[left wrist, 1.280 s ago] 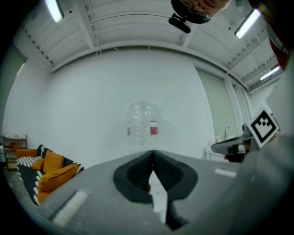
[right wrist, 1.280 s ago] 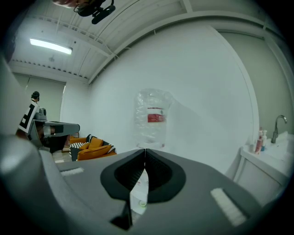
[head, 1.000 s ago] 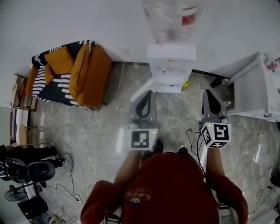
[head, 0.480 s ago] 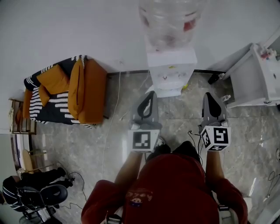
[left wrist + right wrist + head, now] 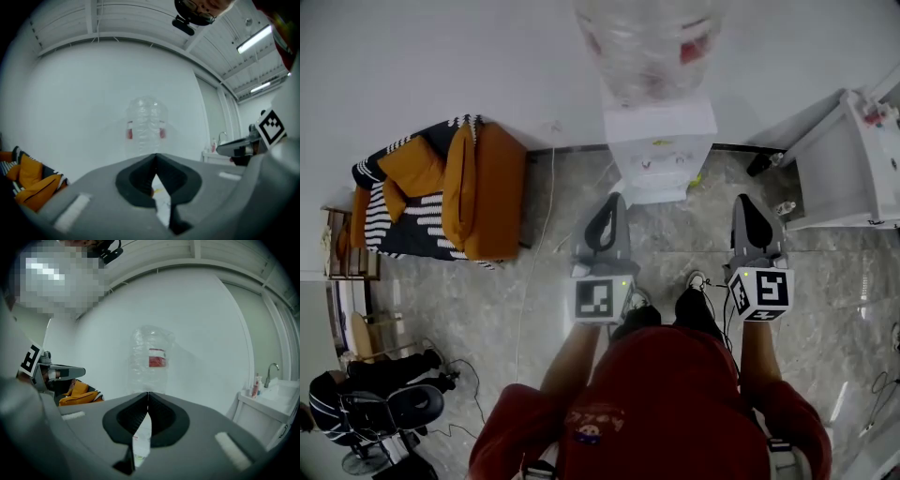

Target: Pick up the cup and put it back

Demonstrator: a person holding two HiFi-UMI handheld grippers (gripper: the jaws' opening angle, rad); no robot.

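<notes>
While the water dispenser (image 5: 659,141) is being faced, cup: not being shown; both steps left.
Left gripper (image 5: 614,200): being held closed, empty.
Right gripper (image 5: 749,201): being held closed, empty.

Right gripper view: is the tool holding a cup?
No, the right tool has its tips shut together with nothing between them, and only the big water bottle shows ahead.

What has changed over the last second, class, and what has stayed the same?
The person has stepped closer to the water dispenser, bringing the left gripper and right gripper forward. Nothing was grasped or released. Both grippers stay shut, empty and side by side.
</notes>
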